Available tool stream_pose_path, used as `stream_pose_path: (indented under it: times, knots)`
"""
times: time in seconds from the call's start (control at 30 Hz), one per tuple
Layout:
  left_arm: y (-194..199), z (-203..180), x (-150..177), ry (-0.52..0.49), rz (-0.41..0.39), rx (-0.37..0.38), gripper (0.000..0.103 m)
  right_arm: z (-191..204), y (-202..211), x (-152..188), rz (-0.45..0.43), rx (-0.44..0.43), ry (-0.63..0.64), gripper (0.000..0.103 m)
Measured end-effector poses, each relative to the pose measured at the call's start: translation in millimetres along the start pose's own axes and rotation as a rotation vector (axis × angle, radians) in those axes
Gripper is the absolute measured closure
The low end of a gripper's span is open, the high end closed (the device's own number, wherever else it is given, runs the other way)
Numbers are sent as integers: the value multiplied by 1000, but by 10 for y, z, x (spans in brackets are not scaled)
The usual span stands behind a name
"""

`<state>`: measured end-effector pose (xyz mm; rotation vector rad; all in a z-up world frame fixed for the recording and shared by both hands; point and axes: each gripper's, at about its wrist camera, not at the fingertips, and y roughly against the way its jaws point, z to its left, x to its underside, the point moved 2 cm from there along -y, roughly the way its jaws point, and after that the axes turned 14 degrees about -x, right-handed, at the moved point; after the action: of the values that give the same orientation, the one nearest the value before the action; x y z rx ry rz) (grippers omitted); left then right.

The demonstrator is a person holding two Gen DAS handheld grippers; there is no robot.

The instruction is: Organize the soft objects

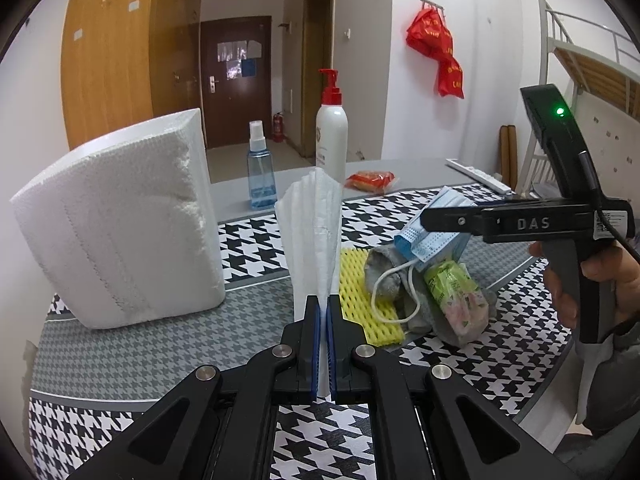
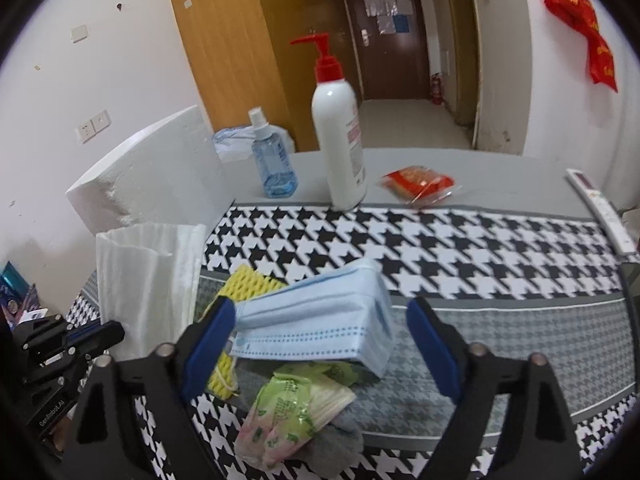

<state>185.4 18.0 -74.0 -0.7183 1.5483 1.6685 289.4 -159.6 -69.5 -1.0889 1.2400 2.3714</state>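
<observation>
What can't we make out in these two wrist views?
- Left wrist: grey cloth is mostly covered by the face masks and green packet; its kind is unclear.
- Right wrist: yellow foam net is largely hidden behind the masks and a blue pad.
- Both: pump bottle label too small to read.

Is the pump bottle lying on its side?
No, the pump bottle stands upright on the table beside the spray bottle.

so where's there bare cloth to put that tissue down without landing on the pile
Free: the grey band right of the blue masks, and the checked strip between the masks and the pump bottle. Crowded: the pile of yellow foam, sock and green packet, beside the tissue.
</observation>
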Motion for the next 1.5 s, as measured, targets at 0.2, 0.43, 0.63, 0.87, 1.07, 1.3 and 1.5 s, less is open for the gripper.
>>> stream_pose_path:
  times: [0.2,0.43,0.63,0.87,1.07,1.3,1.5]
  knots:
    - [-43,-19,22,-9,7,-4,100,17,-62,23,20,-20,5,50]
    - [-100,-58,42,-28,20,-28,98,41,13,31,-5,-45,21,70]
    - [-162,-55,56,-32,46,-49,78,114,209,-42,-65,-67,52,70]
    - [-244,-67,46,-26,76,-74,48,192,465,-73,-130,-82,76,70]
    - [-424,-42,44,0,144,-111,48,285,730,-62,-192,-113,92,70]
    - [-649,-66,62,9,227,-145,58,404,866,1,-214,-137,132,70]
    - [-668,-66,68,16,250,-168,72,421,936,79,-222,-175,120,70]
